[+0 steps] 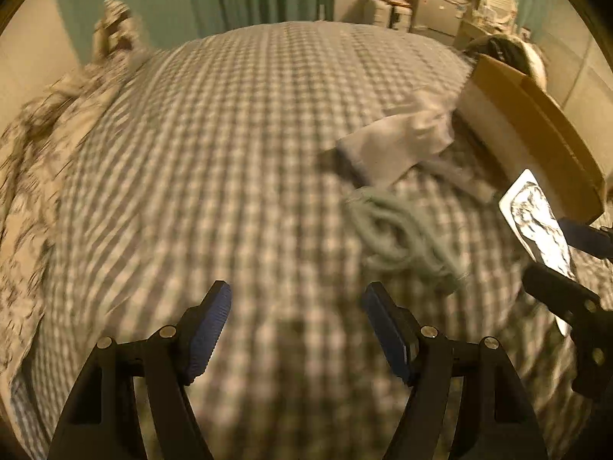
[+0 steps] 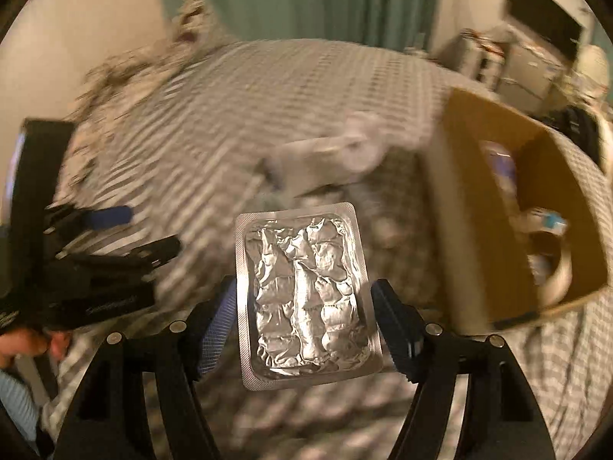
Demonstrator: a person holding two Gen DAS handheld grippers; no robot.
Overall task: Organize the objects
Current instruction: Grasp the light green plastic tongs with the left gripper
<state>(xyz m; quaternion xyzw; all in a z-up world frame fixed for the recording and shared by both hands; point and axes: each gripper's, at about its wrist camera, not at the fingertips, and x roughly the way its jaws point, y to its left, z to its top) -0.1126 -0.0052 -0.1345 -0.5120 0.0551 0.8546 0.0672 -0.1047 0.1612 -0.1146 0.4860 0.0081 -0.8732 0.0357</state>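
Here the right gripper [image 2: 302, 314] has its jaws pressed against the 2 long edges of a foil blister pack [image 2: 306, 303], holding it up above the checked bedspread [image 1: 237, 134]. The left gripper [image 1: 297, 329] hangs over bare bedspread with its jaws apart and nothing between them.

As a judgement, the sorting is partway through. The cardboard box [image 2: 459, 207] to the right already has a few things in it, and the pack looks bound for it next. A pale cloth [image 1: 402, 138] and a green bundle [image 1: 398, 230] lie loose on the bed near the box, so they seem left to do.

The contents of the box are smeared by blur; only a pale strap-like shape and something blue show. I cannot tell whether the green bundle is cord or fabric. A patterned quilt [image 1: 34, 145] runs off the left edge.
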